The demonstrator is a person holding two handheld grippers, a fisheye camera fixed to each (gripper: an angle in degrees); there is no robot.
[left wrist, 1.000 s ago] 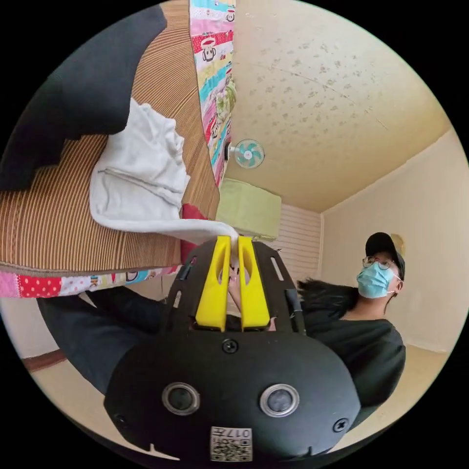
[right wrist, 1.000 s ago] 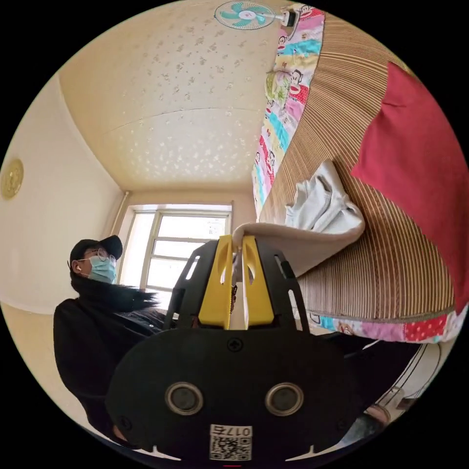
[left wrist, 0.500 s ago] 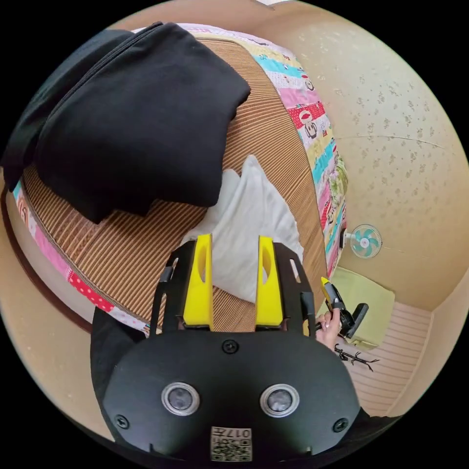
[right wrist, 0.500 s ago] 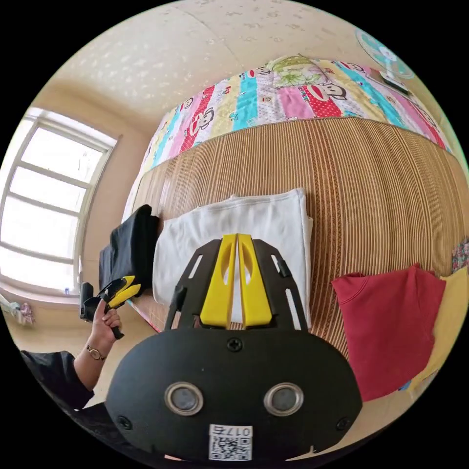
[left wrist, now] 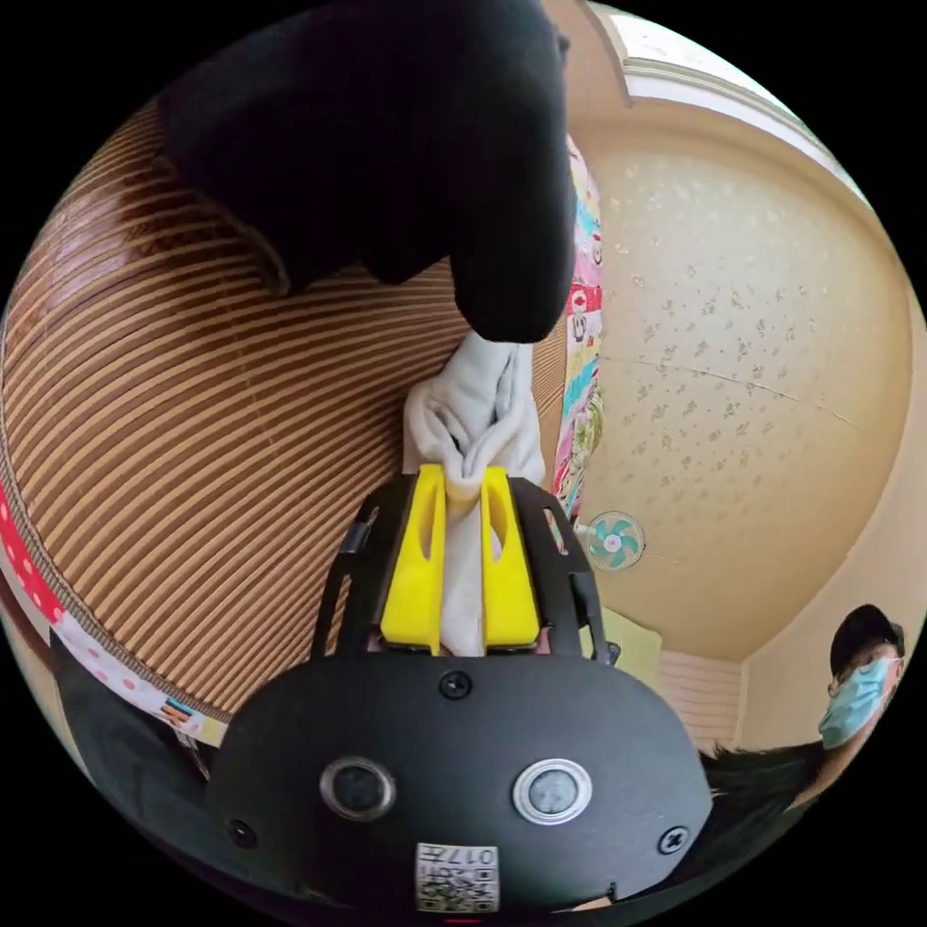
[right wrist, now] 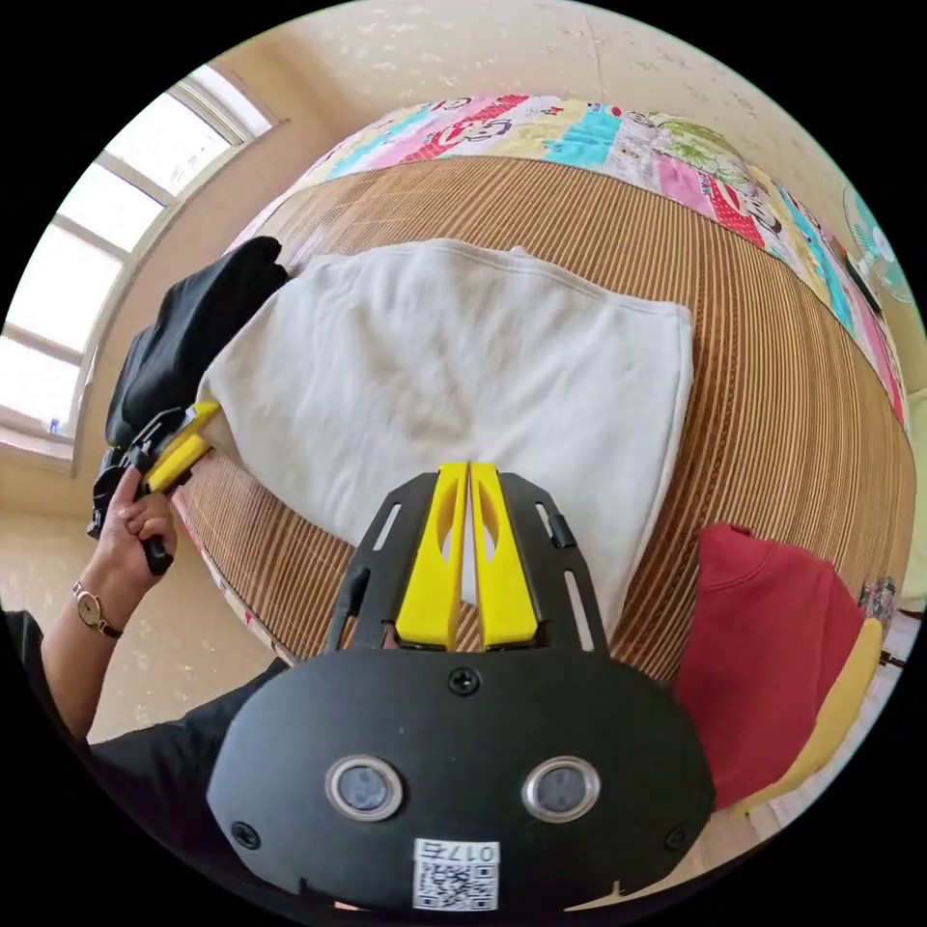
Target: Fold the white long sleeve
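White cloth is the landmark: the folded white long sleeve (right wrist: 454, 377) lies flat on a striped woven mat (right wrist: 772, 348) that covers the bed. In the right gripper view it forms a wide rectangle, its far hem running towards the patchwork sheet (right wrist: 579, 126) at the mat's far edge.

At the shirt's corner nearest the window (right wrist: 106, 203), the left gripper (right wrist: 188, 439) bites the fabric, held by a hand (right wrist: 135, 521) with a watch on the wrist. The left gripper view shows this close up: the left gripper (left wrist: 462, 483) has its yellow jaws clamped on a bunched fold of the shirt (left wrist: 473, 415), with cloth filling the narrow gap between them.

A black garment (right wrist: 183, 328) lies on the mat just beside the shirt on the window side, touching it at the gripped corner; in the left gripper view it looms beyond the bunched fold (left wrist: 386, 145).

The right gripper (right wrist: 468, 473) hovers over the shirt's near edge with its jaws together. Whether any cloth is caught between them cannot be told.

A red garment (right wrist: 772, 657) lies on the mat near the shirt's other side, apart from it, with a yellow one (right wrist: 830, 715) just beyond. A fan (left wrist: 614, 541) hangs on the wall past the shirt in the left gripper view.
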